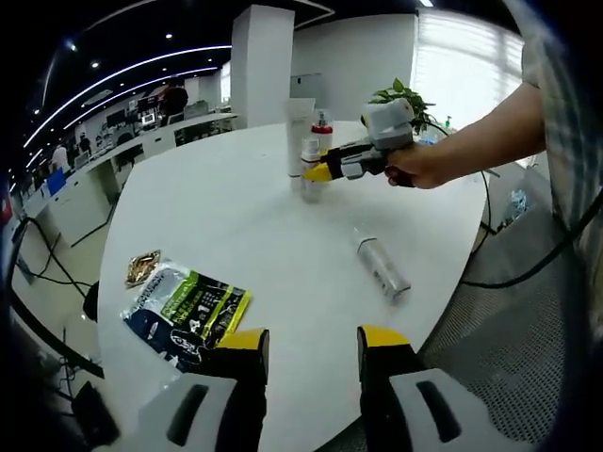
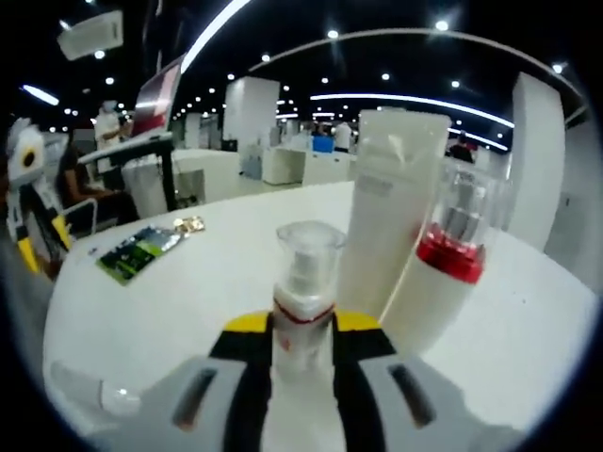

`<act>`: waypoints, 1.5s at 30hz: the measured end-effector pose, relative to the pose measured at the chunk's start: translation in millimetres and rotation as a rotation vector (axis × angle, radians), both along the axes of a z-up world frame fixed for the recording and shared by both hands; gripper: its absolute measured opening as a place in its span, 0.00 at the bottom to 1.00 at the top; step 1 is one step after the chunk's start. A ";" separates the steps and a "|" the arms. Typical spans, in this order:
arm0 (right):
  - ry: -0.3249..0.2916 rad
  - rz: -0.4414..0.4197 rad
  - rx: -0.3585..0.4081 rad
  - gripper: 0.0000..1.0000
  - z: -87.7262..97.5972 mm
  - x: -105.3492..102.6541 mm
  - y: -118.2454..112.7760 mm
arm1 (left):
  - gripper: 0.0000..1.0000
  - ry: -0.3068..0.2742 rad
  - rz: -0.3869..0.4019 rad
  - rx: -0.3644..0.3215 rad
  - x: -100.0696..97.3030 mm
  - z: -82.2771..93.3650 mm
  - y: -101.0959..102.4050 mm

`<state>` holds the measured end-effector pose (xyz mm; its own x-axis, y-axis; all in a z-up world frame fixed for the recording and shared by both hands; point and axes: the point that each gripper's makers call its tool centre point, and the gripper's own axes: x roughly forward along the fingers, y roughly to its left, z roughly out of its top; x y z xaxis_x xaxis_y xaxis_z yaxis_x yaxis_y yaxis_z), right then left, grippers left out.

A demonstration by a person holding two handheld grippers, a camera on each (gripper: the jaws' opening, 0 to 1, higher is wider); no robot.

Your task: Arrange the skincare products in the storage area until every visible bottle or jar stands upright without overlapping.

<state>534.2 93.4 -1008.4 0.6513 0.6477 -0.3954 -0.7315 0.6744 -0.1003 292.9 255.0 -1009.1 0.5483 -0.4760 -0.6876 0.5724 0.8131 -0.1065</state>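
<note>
Clamping a clear-capped pump bottle (image 2: 303,292) upright between right gripper (image 2: 301,331) jaws, lower centre, beside standing white tube (image 2: 391,212) and red-collared bottle (image 2: 443,273). Lying flat centre-right on white table (image 1: 226,207): silver bottle (image 1: 382,266), long axis running diagonally toward lower right. Hovering open and empty at bottom: left gripper (image 1: 311,350).

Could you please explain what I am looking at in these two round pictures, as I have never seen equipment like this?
There is no robot here: a person holds a two-jaw claw in each hand, and a fisheye camera rides on each one. The left gripper view looks over the left claw, which is open and empty, across a white table. The right gripper view looks along the right claw, whose yellow-tipped jaws are closed on a small clear-capped pump bottle. Beside it stand a tall white tube and a bottle with a red band. In the left gripper view you can also see a person's hand holding that right claw. A silvery bottle lies on its side there, and a green and blue packet rests near the table's edge.
</note>
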 end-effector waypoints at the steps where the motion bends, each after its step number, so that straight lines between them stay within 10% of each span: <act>1: 0.008 -0.007 0.001 0.22 -0.4 2.2 -0.5 | 0.35 -0.003 -0.003 0.004 0.1 0.5 0.5; 19: 0.091 -0.086 -0.064 0.22 -10.8 8.3 -9.7 | 0.33 -0.019 -0.009 0.010 1.0 2.3 2.1; 45: 0.232 -0.240 0.048 0.16 -21.0 3.0 -23.3 | 0.32 -0.019 -0.008 0.001 0.6 3.8 0.6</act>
